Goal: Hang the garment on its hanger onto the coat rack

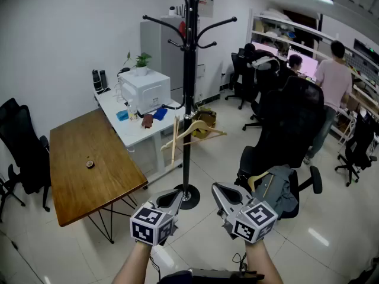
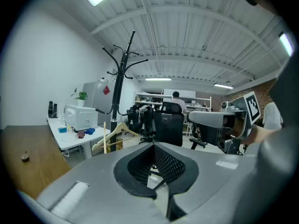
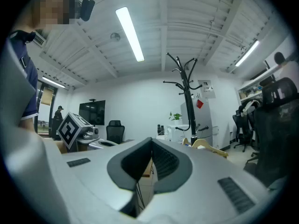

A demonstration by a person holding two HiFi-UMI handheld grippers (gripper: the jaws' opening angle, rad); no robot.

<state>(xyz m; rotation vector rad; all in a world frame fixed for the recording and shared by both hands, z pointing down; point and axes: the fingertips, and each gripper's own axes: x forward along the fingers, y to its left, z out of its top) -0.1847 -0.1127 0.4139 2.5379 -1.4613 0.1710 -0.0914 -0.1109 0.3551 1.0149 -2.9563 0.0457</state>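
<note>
The black coat rack (image 1: 189,87) stands on the tiled floor straight ahead, and an empty wooden hanger (image 1: 192,132) hangs low on it. To its right a grey garment (image 1: 281,189) on a wooden hanger (image 1: 259,178) lies on the seat of a black office chair (image 1: 293,123). My left gripper (image 1: 172,199) and right gripper (image 1: 221,192) are held side by side near the rack's base, both shut and empty. The left gripper view looks past its closed jaws (image 2: 154,146) at the coat rack (image 2: 119,83). The right gripper view has its gripper (image 3: 151,140) below the coat rack (image 3: 187,94).
A wooden table (image 1: 89,164) and a white desk (image 1: 139,129) with a printer (image 1: 145,90) stand left of the rack. A black chair (image 1: 21,141) is at the far left. People sit and stand at desks at the back right, among more chairs.
</note>
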